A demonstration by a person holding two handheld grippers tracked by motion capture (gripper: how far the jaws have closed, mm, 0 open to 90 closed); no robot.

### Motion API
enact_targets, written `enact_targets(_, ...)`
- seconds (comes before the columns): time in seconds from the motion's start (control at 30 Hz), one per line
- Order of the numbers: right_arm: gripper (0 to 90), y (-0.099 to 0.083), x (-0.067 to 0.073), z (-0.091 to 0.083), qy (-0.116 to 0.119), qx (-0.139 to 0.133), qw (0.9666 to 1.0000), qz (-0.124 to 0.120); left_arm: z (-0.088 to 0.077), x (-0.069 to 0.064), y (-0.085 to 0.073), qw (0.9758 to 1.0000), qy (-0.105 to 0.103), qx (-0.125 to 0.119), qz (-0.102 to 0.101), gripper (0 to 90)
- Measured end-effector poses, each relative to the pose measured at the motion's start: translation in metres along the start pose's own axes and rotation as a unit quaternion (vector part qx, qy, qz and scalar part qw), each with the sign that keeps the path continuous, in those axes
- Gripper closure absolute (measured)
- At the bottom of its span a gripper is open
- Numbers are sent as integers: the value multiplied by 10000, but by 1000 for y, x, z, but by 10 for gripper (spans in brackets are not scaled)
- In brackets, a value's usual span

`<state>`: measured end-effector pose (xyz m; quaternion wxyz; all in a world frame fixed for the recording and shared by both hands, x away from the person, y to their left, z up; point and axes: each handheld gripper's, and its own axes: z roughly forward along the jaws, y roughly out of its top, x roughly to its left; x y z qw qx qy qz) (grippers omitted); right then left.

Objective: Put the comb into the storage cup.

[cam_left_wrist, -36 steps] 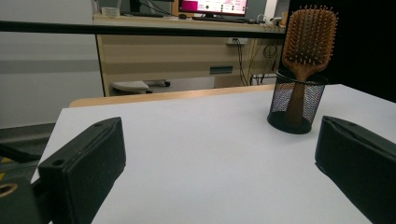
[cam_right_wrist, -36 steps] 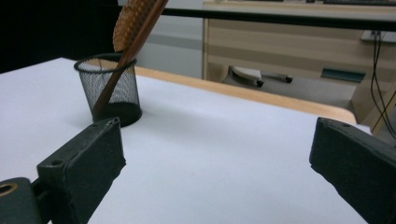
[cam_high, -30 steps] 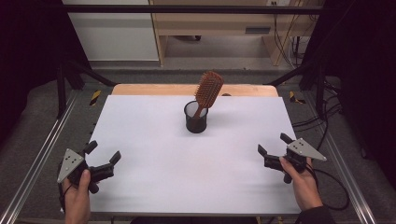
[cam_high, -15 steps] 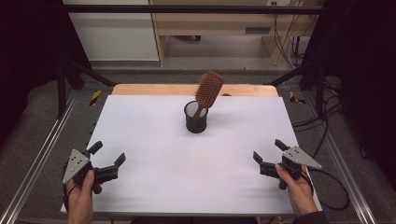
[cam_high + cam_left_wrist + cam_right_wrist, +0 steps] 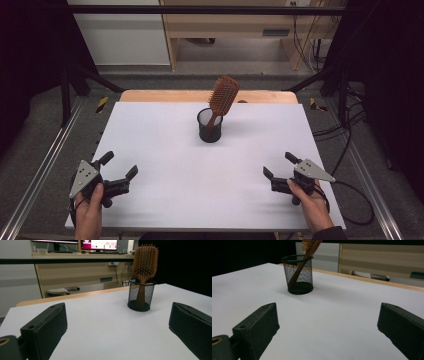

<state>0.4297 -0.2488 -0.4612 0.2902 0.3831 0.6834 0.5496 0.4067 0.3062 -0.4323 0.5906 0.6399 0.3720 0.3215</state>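
Note:
A brown wooden paddle hairbrush stands handle-down, leaning right, in a black mesh cup at the back middle of the white table. My left gripper rests open near the front left corner, nothing between its jaws. My right gripper is open near the front right, also with nothing in it. Both are far from the cup.
A wooden strip runs along the table's far edge. Metal rails flank the table, and cables trail on the floor at the right. A desk with monitors stands beyond the table.
Both grippers have shifted slightly toward the front of the table and inward. The brush and cup have not moved.

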Motion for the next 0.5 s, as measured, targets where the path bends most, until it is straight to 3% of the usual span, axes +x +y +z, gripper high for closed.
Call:
enact_targets(0.27, 35, -1, 9, 10, 232, 5, 9997, 21, 4, -7, 1, 9999, -108, -73, 40, 18)
enact_targets(0.5, 34, 2, 15, 11, 348, -50, 9993, -107, 7, -13, 1, 9998, -144, -112, 73, 17)
